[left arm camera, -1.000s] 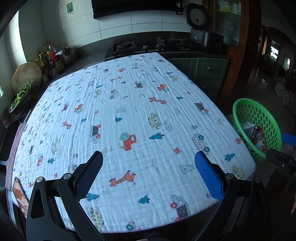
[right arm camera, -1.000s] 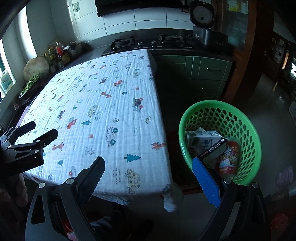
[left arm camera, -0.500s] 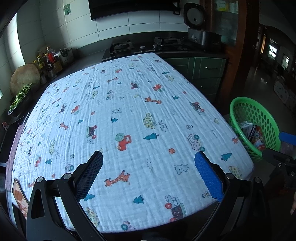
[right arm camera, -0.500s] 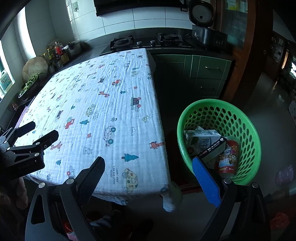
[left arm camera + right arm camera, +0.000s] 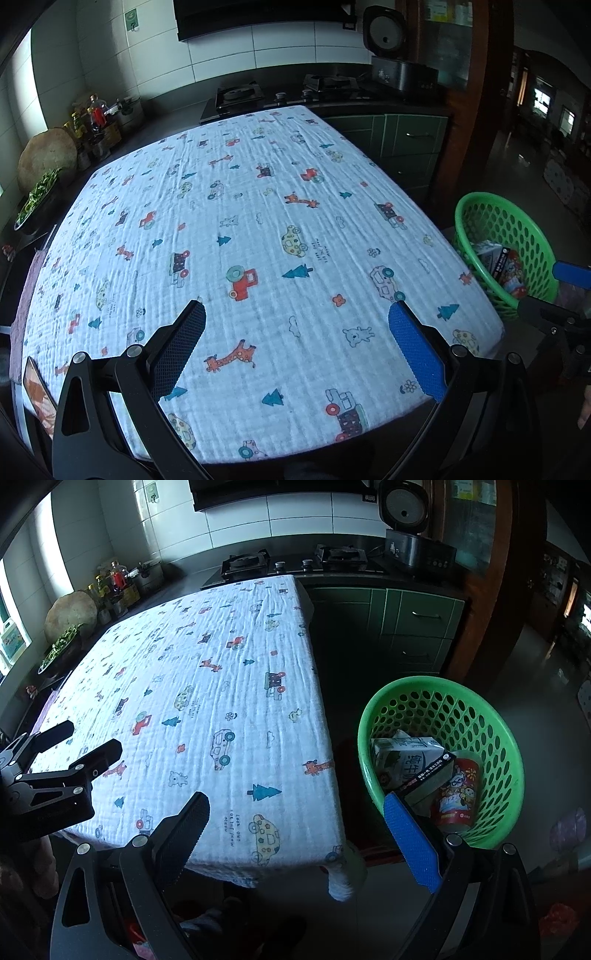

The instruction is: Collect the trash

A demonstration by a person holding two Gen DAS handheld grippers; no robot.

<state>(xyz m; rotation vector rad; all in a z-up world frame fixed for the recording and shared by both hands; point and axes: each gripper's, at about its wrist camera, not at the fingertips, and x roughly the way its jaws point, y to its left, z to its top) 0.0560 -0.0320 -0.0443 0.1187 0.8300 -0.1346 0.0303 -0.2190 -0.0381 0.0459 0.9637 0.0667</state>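
Observation:
A green plastic basket stands on the floor right of the table; it also shows in the left wrist view. In it lie a white milk carton, a dark box and a red cup. My left gripper is open and empty over the near part of the table's cartoon-print cloth. My right gripper is open and empty, held off the table's near right corner beside the basket. The left gripper also shows in the right wrist view.
A gas stove and a rice cooker stand on the dark counter behind the table. Bottles, a round board and a bowl of greens stand along the left. Green cabinets are behind the basket.
Both grippers have drawn back and up a little, so the table and basket look slightly farther away. Both stay open and empty.

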